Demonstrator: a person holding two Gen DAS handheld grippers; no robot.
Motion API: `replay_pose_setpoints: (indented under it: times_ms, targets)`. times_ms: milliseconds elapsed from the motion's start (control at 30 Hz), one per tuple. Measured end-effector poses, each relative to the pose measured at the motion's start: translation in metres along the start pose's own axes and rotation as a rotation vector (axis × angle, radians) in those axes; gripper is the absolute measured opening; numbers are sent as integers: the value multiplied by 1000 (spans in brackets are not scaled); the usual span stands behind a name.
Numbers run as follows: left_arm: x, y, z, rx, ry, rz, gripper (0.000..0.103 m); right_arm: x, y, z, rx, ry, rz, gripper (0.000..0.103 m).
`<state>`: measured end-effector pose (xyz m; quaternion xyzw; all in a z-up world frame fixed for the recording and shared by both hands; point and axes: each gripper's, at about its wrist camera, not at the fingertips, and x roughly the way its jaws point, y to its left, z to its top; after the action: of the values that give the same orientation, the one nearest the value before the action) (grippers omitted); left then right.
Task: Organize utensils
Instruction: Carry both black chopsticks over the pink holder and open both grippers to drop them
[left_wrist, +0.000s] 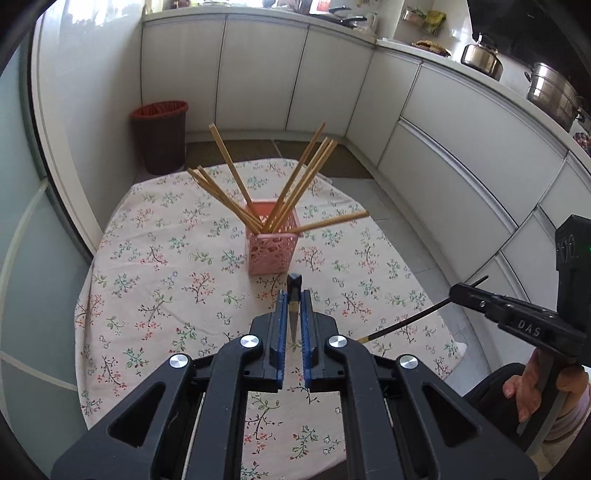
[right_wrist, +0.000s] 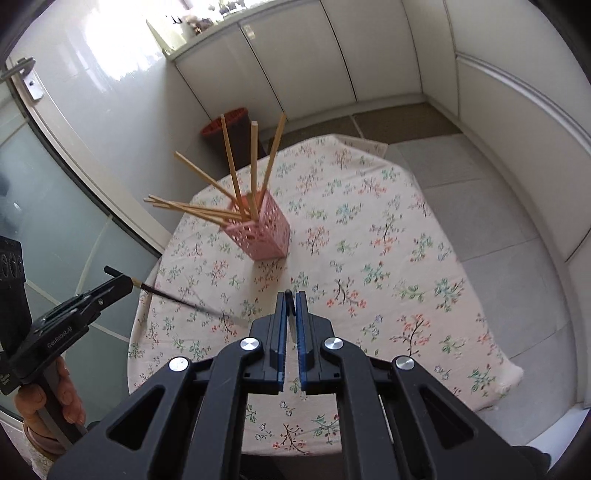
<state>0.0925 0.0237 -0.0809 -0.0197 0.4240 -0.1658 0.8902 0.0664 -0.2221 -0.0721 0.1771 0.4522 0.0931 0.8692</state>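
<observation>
A pink lattice holder stands on the floral-cloth table, with several wooden chopsticks fanned out of it. My left gripper is shut on a dark chopstick with a gold band, held above the cloth just in front of the holder. My right gripper is shut on a second dark chopstick, off to the holder's right and above the table's edge.
A brown bin with a red liner stands on the floor behind the table. White cabinets run along the back and right, with metal pots on the counter. A glass door is at the left. A person's hand grips the right handle.
</observation>
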Motion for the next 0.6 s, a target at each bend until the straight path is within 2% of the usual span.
replay_pose_setpoints:
  times_ms: [300,600]
  targets:
    - [-38,-5,15,25,-62,32,6,-52,19,30,-66,-117,54,5]
    - [-60,-12,68,39,-160,54,6,-102,41,71,-105,-223,133,5]
